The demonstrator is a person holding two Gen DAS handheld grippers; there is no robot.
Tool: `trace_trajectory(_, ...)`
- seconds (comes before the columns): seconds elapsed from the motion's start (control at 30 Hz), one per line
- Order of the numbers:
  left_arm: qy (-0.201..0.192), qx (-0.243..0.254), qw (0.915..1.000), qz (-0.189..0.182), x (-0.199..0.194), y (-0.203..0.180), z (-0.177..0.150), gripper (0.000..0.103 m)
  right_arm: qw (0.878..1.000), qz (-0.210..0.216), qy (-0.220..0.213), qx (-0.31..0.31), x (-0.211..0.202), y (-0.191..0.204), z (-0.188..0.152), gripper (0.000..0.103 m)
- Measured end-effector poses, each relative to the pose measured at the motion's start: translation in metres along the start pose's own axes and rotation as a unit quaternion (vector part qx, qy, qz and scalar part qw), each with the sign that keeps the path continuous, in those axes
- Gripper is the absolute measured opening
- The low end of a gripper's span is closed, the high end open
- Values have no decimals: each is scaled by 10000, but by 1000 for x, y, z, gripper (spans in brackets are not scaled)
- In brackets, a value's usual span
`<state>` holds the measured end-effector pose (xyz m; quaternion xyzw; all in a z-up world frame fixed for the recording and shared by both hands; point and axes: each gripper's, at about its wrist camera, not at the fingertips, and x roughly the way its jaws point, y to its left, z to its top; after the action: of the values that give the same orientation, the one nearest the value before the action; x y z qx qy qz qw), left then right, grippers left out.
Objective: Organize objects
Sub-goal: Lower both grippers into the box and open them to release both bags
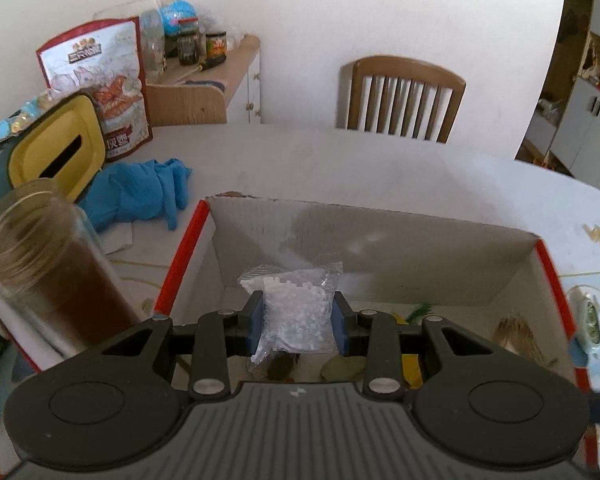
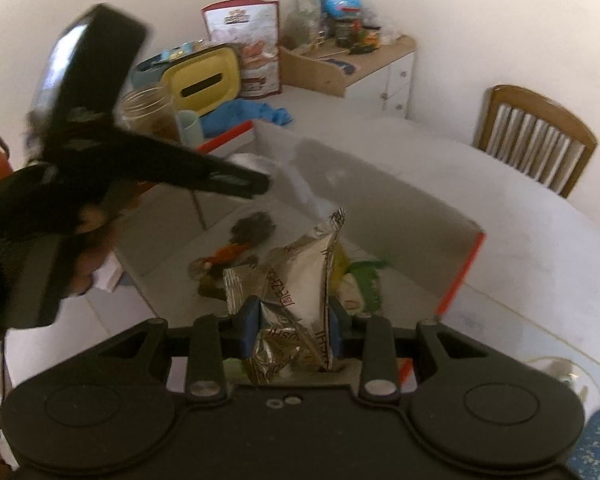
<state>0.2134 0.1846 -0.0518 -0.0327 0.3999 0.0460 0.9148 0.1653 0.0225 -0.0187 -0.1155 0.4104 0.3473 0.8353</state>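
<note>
My left gripper [image 1: 299,312] is shut on a clear bag of white granules [image 1: 296,308] and holds it over the open cardboard box [image 1: 380,240] with red edges. My right gripper [image 2: 292,318] is shut on a silver foil packet [image 2: 296,280] and holds it above the same box [image 2: 380,196]. Several small packets and dark items [image 2: 252,228] lie on the box floor. The left gripper's body [image 2: 112,140] shows blurred at the left of the right wrist view.
A glass jar of brown powder [image 1: 40,260], a blue cloth [image 1: 140,192], a yellow-lidded bin [image 1: 56,148] and a red snack bag [image 1: 104,80] stand left of the box on the white table [image 1: 380,168]. A wooden chair [image 1: 404,96] stands behind the table.
</note>
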Motion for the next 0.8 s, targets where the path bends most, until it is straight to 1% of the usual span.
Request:
trace_trajectory(0.07,97,28,9999,19,10,-1,2,34,9999,97,27,-26,3,4,1,33)
trace_trajectory(0.23,298,165,9994,22,29,-7,4,34,9996,151,199,-106,19,10,3,33)
trace_trajectory(0.33,429,250,9987,92,35,-10,8,34,9993,151,319,-97,29,10,2,33)
trace_trajectory(0.5,829,377,9958,-113,47,-14,10,34,9989,210,400,-148,36,12,2,33)
trace_trajectory(0.57,924,445,9947,-113,50,-15,11,34,9987,215,427,-187,37,14,0,33)
trace_trajectory(0.67,1012,445,9938,-149,54,-16,12,34,9987,192,450,-136,39,12,-2,33)
trace_trajectory(0.8,1027,407,9937,-162,55,-16,12,35,9989,177,416,-104,39,10,0,33)
